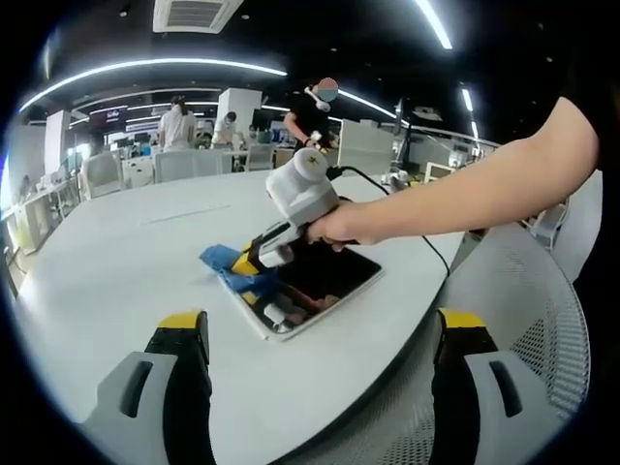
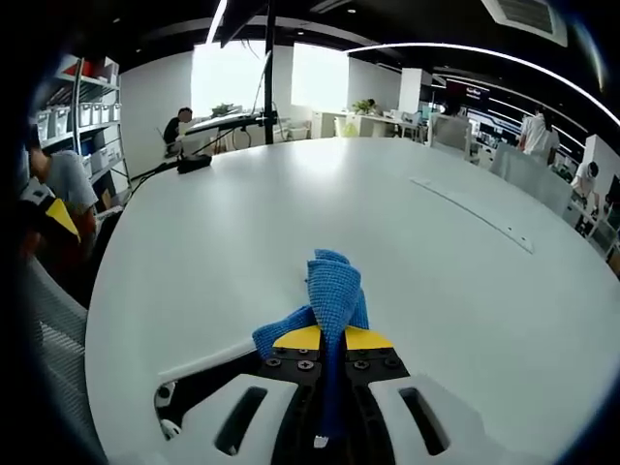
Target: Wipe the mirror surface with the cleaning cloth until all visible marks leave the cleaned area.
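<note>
Reaching over the mirror (image 1: 308, 288), right claw (image 2: 332, 338) pinches cloth (image 2: 332, 287); left claw (image 1: 320, 334) seemingly spread.

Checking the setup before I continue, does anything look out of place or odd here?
Nothing stands out. The mirror lies flat on the white table, and the right gripper holds the blue cloth at its edge.

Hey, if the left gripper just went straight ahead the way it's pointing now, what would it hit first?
Probably the mirror lying flat on the white table, at its near edge. The right gripper, shut on the blue cloth, sits at the mirror's far-left side. Depth is uncertain.
</note>
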The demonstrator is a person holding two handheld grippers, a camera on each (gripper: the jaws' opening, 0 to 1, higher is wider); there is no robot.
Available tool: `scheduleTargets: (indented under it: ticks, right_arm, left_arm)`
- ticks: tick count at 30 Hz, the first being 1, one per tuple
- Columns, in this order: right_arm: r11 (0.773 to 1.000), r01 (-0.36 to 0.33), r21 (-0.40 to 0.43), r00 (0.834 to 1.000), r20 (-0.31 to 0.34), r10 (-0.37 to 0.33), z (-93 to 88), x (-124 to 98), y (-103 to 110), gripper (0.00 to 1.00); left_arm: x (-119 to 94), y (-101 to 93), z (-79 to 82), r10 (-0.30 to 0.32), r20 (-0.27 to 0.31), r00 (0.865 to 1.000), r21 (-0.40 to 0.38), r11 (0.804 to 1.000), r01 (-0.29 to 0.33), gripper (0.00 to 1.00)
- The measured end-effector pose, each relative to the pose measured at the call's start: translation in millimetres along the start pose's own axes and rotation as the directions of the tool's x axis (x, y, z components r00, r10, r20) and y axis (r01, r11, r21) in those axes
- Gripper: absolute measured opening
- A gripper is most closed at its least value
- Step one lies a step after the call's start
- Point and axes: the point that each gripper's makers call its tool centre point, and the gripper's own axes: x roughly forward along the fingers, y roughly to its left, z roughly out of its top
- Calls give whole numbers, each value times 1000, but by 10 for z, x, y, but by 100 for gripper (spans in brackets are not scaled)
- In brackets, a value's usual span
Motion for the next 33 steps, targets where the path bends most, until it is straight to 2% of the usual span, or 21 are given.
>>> scheduleTargets:
  ticks: [24,33]
  right_arm:
    - [999,33,-1,998,-52,-33,-207,-247,-262,0]
    - [1000,27,9,998,-57,-26,-219,-249,-284,0]
  left_arm:
    - [5,22,-7,4,-7,1000,-11,1000,-4,96]
    - [7,22,-1,9,-7,1000,-6,1000,-9,96]
